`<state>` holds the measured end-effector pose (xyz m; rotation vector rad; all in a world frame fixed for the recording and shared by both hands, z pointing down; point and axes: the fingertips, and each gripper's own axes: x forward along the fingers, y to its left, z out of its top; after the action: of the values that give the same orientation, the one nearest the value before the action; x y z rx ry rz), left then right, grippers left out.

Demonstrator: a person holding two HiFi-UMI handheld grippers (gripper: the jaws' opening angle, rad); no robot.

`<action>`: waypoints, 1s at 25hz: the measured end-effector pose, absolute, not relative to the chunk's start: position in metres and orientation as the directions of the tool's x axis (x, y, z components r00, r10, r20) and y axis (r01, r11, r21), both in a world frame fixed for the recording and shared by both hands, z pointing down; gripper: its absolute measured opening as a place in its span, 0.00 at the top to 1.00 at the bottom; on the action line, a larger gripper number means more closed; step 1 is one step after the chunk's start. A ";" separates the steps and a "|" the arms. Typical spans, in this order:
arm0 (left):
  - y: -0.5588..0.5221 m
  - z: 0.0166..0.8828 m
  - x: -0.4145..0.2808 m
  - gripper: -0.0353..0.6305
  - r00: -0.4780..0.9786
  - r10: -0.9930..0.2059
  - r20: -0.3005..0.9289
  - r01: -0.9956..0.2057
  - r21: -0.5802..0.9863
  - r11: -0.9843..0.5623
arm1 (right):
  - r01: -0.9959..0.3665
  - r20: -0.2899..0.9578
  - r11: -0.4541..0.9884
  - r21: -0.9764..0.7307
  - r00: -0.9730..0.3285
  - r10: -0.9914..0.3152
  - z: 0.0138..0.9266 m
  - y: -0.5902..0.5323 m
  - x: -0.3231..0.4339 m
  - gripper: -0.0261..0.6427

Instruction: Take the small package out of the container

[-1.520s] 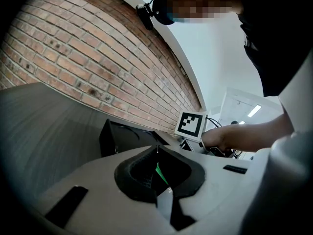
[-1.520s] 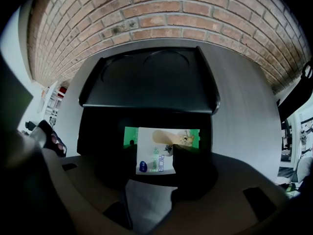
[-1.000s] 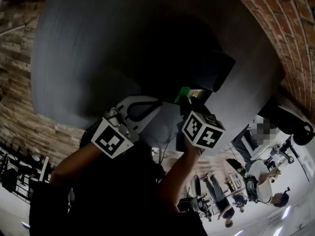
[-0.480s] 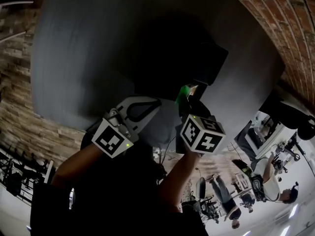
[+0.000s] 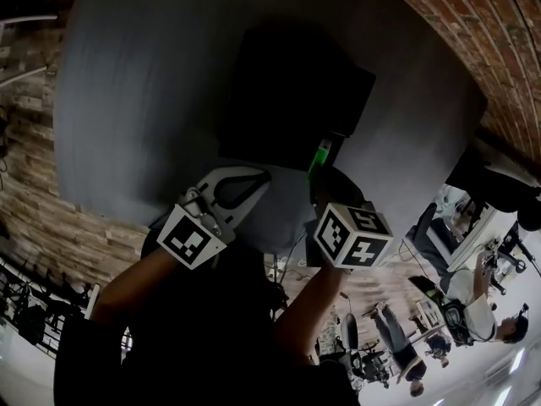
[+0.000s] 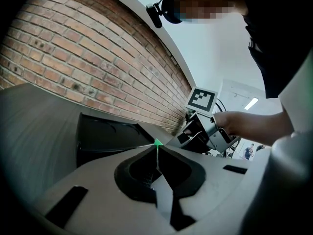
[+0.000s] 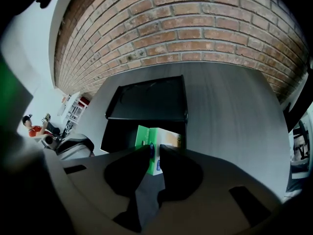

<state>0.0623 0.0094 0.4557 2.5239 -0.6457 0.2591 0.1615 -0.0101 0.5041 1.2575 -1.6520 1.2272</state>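
Observation:
The small green-and-white package [image 7: 157, 140] stands upright at the front edge of the open black container [image 7: 146, 102], on a grey table [image 7: 230, 111]. My right gripper [image 7: 154, 153] has a thin edge of the package between its jaws; the jaws are closing and their tips touch it on both sides. In the head view the package [image 5: 319, 154] shows as a narrow green strip just ahead of the right gripper [image 5: 326, 169], in front of the container [image 5: 292, 91]. My left gripper [image 6: 157, 150] is shut and empty, hovering beside the container [image 6: 105, 133], left of the right gripper [image 6: 203, 133].
A brick wall [image 7: 195, 28] runs behind the round grey table [image 5: 144, 83]. The container's lid [image 7: 149, 98] lies open at the back. Beyond the table edge are people [image 5: 473, 294] and equipment on the floor.
The right jaws have narrowed onto the green package, which now shows as a thinner strip. The head view has shifted, so more of the black container shows. The left gripper stays shut.

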 end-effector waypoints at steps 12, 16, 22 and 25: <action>0.026 0.457 0.091 0.89 0.854 -0.420 0.307 -0.515 0.389 -0.764 | -0.901 0.833 0.050 -0.431 -0.418 -0.362 0.496 -0.014 0.180 0.85; 0.033 0.452 0.096 0.89 0.835 -0.456 0.308 -0.545 0.353 -0.760 | -0.879 0.809 0.053 -0.473 -0.458 -0.368 0.493 -0.011 0.183 0.85; 0.044 0.450 0.106 0.89 0.807 -0.501 0.313 -0.585 0.316 -0.747 | -0.843 0.774 0.041 -0.537 -0.511 -0.373 0.491 -0.009 0.190 0.85; 0.048 0.456 0.112 0.89 0.794 -0.518 0.319 -0.601 0.277 -0.750 | -0.822 0.753 0.038 -0.569 -0.539 -0.378 0.493 -0.012 0.189 0.85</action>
<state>0.1120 0.0479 0.4560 2.6165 -0.8487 0.3151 0.1891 -0.0120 0.4927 1.2102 -1.9255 1.5071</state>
